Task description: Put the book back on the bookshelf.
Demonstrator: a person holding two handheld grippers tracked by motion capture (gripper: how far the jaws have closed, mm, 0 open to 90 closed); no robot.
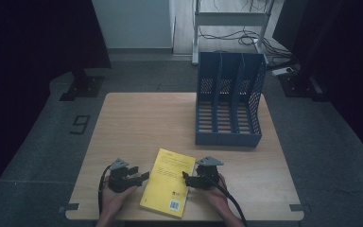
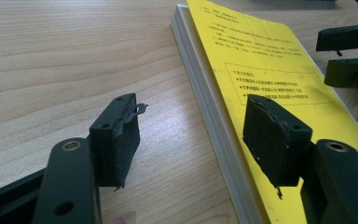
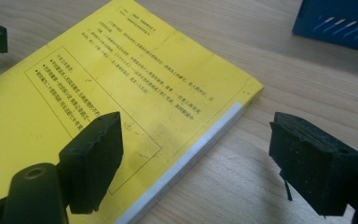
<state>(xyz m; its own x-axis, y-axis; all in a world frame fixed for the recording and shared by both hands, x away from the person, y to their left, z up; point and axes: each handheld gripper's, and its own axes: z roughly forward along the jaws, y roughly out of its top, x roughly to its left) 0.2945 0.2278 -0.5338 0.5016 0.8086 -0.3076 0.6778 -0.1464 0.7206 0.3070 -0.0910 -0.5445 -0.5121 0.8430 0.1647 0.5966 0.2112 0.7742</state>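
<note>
While both grippers are set wide apart at the near edge of the wooden table (image 1: 137, 118), the yellow paperback book (image 1: 166, 188) lies flat between them, untouched, its back cover with a barcode facing up. From the book's middle the left gripper (image 1: 142, 176) is seen at about nine o'clock and the right gripper (image 1: 185, 178) at about three o'clock; the blue three-slot file holder (image 1: 229, 101) stands well apart at roughly one o'clock.

In the left gripper view the jaws are held open, astride the page edge of the book: one pad over bare wood, the other above the cover, nothing pinched. In the right gripper view the jaws are likewise open, one pad over the cover and one over the table past the white-striped edge, with no contact made.

Several slips can be foreseen. If only the cover were caught by a pad, the book could be expected to fan open and droop once lifted, because a soft binding gives little stiffness. If a lower pad were pushed against the page block instead of under it, the book would likely be shoved across the smooth wood toward the other gripper. A one-sided grip near the edge might let the book pivot and fall. Should the holder be the destination, a tilted book could be caught on a divider.
</note>
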